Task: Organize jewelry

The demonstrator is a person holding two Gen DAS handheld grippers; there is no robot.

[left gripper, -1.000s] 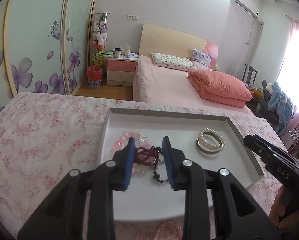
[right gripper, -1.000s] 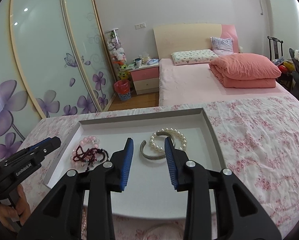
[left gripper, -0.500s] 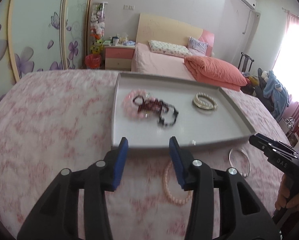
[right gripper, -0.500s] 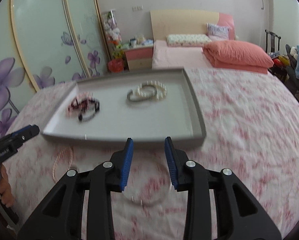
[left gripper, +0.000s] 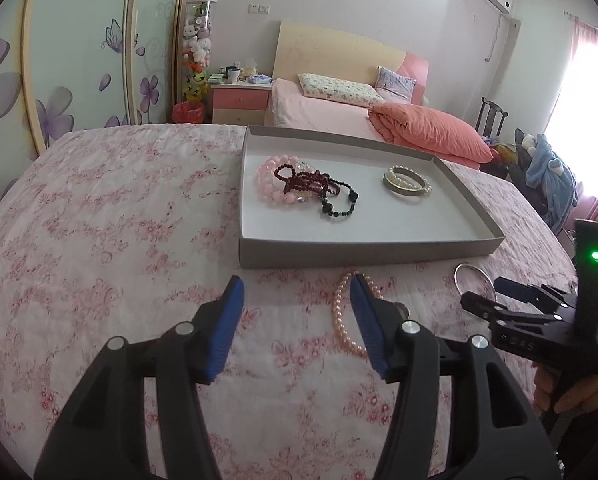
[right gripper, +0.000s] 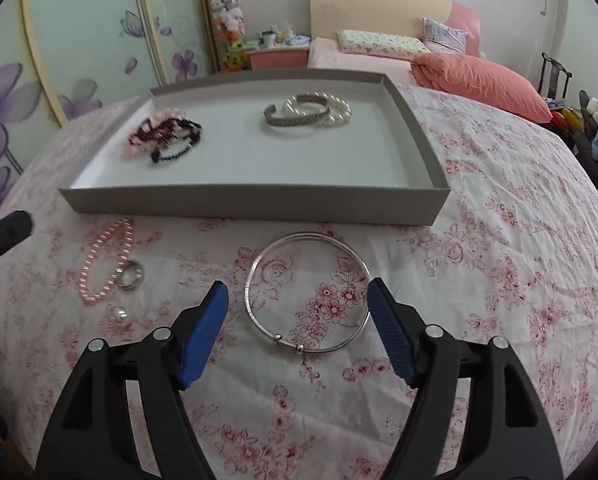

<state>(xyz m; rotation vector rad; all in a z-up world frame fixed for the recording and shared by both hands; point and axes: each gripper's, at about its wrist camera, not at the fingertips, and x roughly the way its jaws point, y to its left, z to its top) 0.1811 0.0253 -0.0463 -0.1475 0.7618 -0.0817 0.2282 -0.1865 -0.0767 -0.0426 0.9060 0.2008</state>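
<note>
A grey tray [left gripper: 363,249] [right gripper: 251,200] on the floral cloth holds pink, dark red and black bead bracelets [left gripper: 305,187] [right gripper: 165,138], and a metal cuff with a pearl bracelet [left gripper: 407,183] [right gripper: 309,111]. In front of it lie a pink pearl strand [left gripper: 341,316] [right gripper: 105,262], a thin silver bangle [right gripper: 309,292] [left gripper: 471,278], a ring [right gripper: 131,274] and a loose pearl [right gripper: 119,314]. My left gripper [left gripper: 297,288] is open and empty, just left of the strand. My right gripper [right gripper: 297,296] is open and empty, with its fingers on either side of the bangle.
The floral cloth [left gripper: 99,220] covers the whole work surface. Behind it are a pink bed [left gripper: 339,112], a nightstand [left gripper: 239,100] and sliding wardrobe doors [left gripper: 79,60]. A chair with clothes [left gripper: 547,160] stands at the right.
Both grippers have pulled back from over the tray to the cloth in front of it. Both jaws have opened wider. The strand and bangle have come into view.
</note>
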